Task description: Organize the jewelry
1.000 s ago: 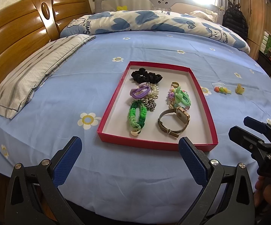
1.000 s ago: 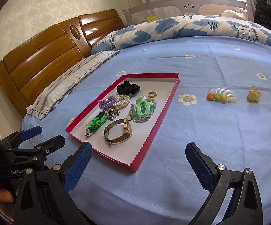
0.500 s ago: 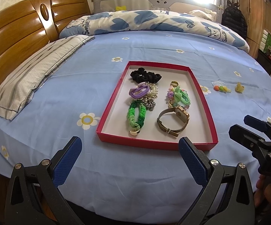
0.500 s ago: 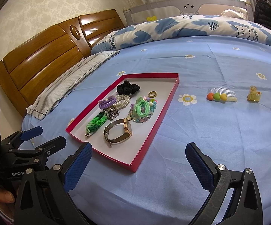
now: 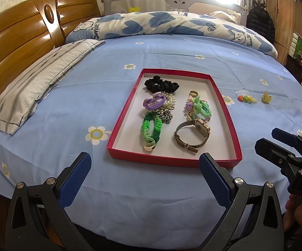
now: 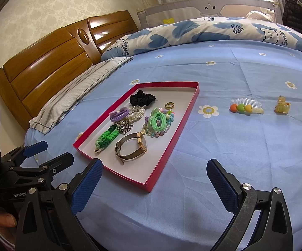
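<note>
A red-rimmed tray (image 5: 235, 138) (image 6: 184, 117) lies on the blue bed sheet. It holds a black scrunchie (image 5: 161, 84), a purple hair tie (image 5: 154, 101), a green braided bracelet (image 5: 151, 128), a gold watch (image 5: 192, 135) (image 6: 132, 146), a green beaded bunch (image 5: 199, 107) and a ring (image 5: 193, 93). A comb with coloured beads (image 5: 246, 98) (image 6: 246, 106) and a yellow clip (image 5: 266, 97) (image 6: 281, 106) lie on the sheet right of the tray. My left gripper (image 5: 144, 177) is open and empty just before the tray's near edge. My right gripper (image 6: 154, 181) is open and empty near the tray's near right corner.
A striped pillow (image 5: 38, 83) lies at the left by the wooden headboard (image 5: 19, 41). A blue and white duvet (image 5: 172, 25) is bunched across the far side. The bed's near edge runs just under both grippers. A wardrobe (image 5: 284, 10) stands at the far right.
The left view has shifted very slightly; the tray sits a touch lower and nearer. Both grippers stay open, and nothing on the bed has moved.
</note>
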